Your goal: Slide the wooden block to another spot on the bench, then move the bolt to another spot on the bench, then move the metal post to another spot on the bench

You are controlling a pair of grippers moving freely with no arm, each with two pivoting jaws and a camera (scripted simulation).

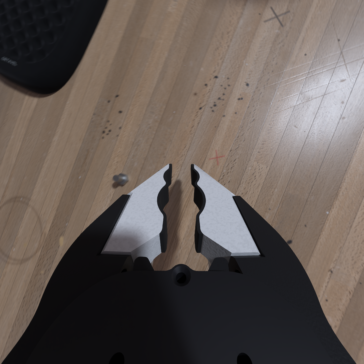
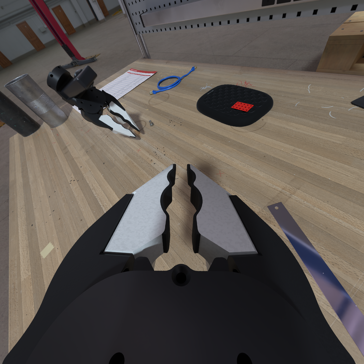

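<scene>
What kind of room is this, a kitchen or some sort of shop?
Most likely a workshop: a scarred wooden bench, a perforated metal tool panel behind it, and metal pipes standing at its corner.

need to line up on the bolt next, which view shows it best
The left wrist view: the bolt lies large on the bare bench, just left of the left gripper. The right wrist view shows it tiny and distant.
</scene>
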